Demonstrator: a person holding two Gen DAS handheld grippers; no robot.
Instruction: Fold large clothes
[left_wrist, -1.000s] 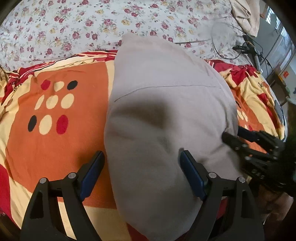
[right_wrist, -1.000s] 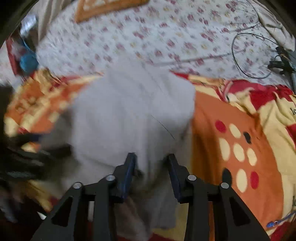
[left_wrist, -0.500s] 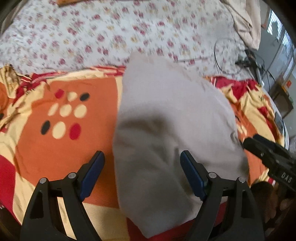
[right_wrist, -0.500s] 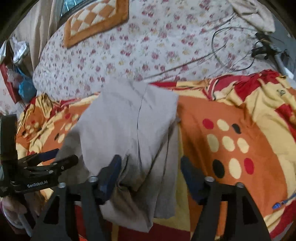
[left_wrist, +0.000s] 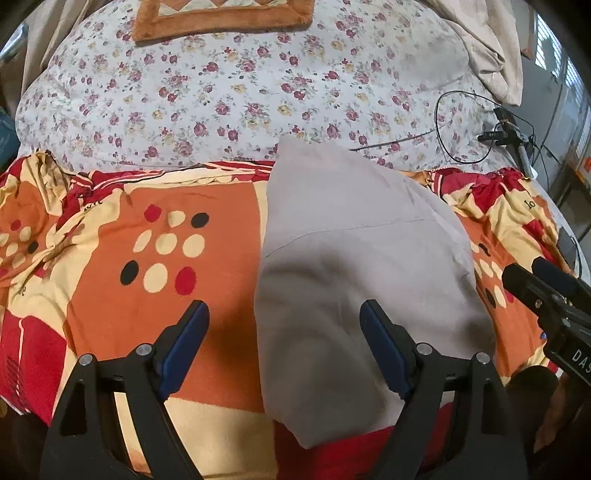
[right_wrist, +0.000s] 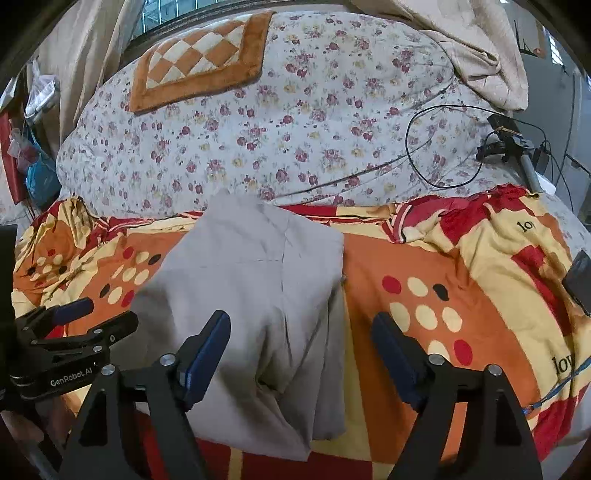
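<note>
A grey garment (left_wrist: 354, 266) lies folded into a long strip on the orange, red and yellow blanket (left_wrist: 110, 258); it also shows in the right wrist view (right_wrist: 251, 295). My left gripper (left_wrist: 284, 336) is open and empty, held above the garment's near left edge. My right gripper (right_wrist: 301, 350) is open and empty above the garment's near right side, where loose layers hang toward the bed's front edge. The left gripper appears at the left of the right wrist view (right_wrist: 85, 321), and the right gripper at the right of the left wrist view (left_wrist: 546, 291).
A floral quilt (right_wrist: 295, 129) covers the far half of the bed, with an orange checked cushion (right_wrist: 199, 62) on it. A black cable loop (right_wrist: 443, 147) and a small stand (right_wrist: 513, 147) lie at the far right. A beige cloth (right_wrist: 480, 48) hangs at the back right.
My right gripper opened and let go of the grey garment, then drew back. My left gripper also pulled back and up, so more of the bed shows. The garment lies still.
</note>
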